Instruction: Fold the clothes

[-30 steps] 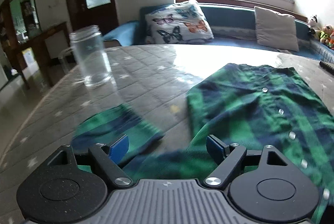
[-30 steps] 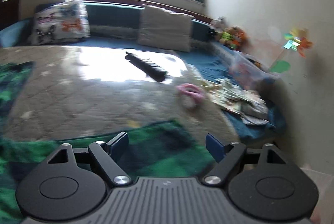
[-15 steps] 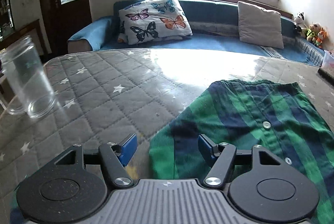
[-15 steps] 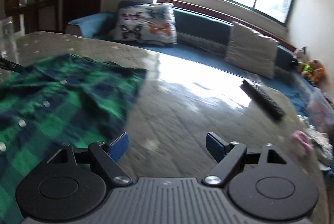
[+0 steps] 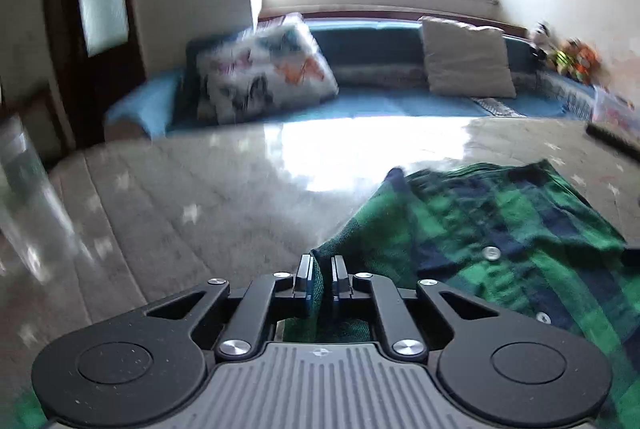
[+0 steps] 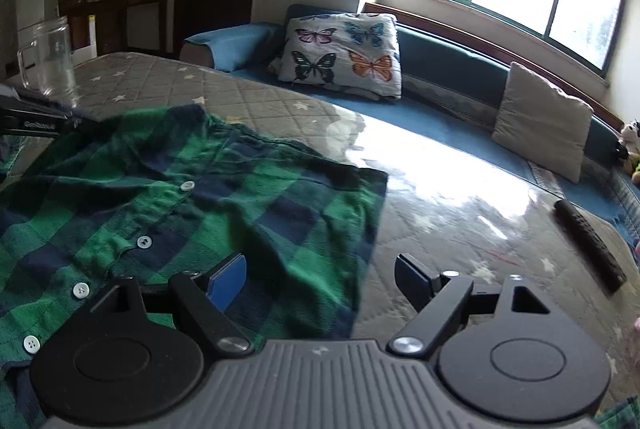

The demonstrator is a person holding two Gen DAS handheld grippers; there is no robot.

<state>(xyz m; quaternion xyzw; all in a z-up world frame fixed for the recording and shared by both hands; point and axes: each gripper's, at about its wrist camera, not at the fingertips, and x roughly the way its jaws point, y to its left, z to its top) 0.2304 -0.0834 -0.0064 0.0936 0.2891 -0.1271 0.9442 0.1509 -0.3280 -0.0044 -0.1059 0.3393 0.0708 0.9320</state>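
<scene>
A green and navy plaid button shirt (image 6: 168, 197) lies spread on the quilted grey table (image 6: 460, 221). In the left wrist view my left gripper (image 5: 320, 275) is shut on a fold of the shirt's (image 5: 500, 229) left edge, and the cloth rises between the pads. My right gripper (image 6: 320, 279) is open and empty above the shirt's right edge, with its left fingertip (image 6: 228, 281) over the cloth. The left gripper's body also shows at the far left of the right wrist view (image 6: 36, 117).
A glass mug (image 6: 50, 59) stands at the table's far left. A black remote (image 6: 588, 243) lies at the right. Behind the table runs a blue bench with a butterfly pillow (image 6: 344, 55) and a beige cushion (image 6: 540, 119). Soft toys (image 5: 568, 55) sit by the wall.
My left gripper has closed on the shirt's edge; it was open before. My right gripper has swung left, stayed open, and now hangs over the shirt's right edge.
</scene>
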